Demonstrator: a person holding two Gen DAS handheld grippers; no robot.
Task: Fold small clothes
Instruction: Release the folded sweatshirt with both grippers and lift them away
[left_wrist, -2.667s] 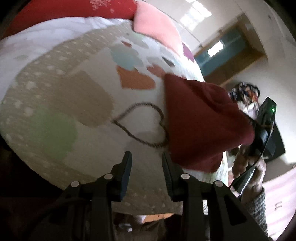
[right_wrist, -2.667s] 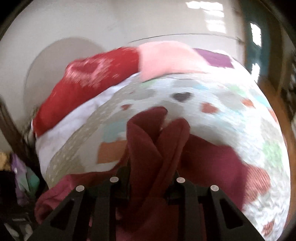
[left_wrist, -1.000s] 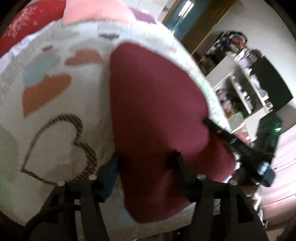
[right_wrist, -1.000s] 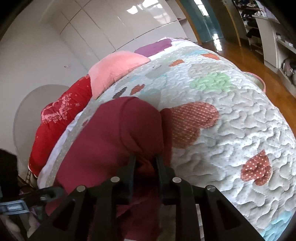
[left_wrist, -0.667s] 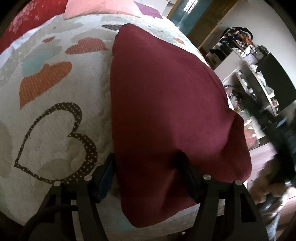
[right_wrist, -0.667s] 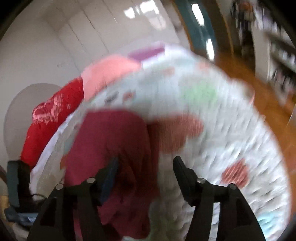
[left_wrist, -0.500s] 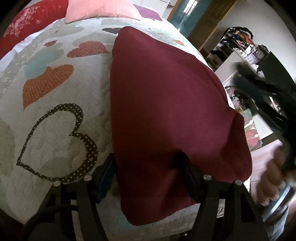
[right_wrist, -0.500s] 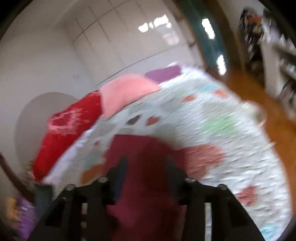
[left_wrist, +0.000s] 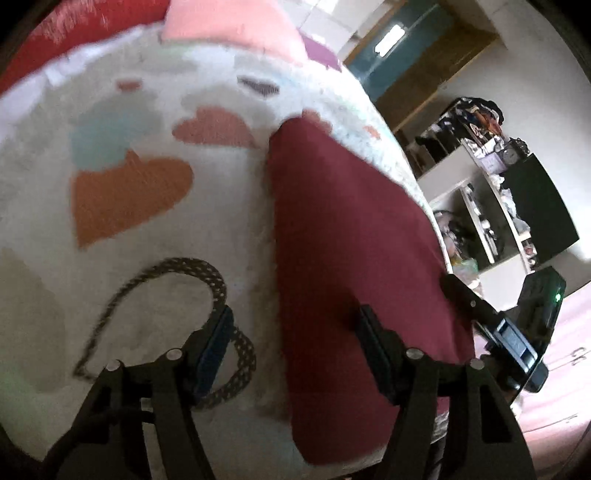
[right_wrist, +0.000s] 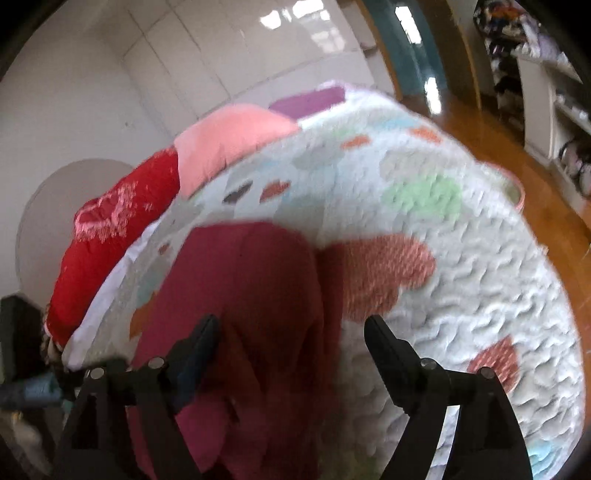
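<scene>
A dark red garment lies spread flat on a white quilt with coloured hearts. It also shows in the right wrist view. My left gripper is open and empty, its jaws wide apart over the garment's near left edge. My right gripper is open and empty, just above the garment's near right part. The right gripper also shows in the left wrist view at the garment's right edge.
Red and pink pillows lie at the far end of the bed. Shelves with clutter and a dark screen stand to the right. A wooden floor runs beside the bed, with a pink basket on it.
My right gripper has let go of the red garment and opened wide. The garment now lies flat on the quilt. My left gripper stays open and has shifted a little back.
</scene>
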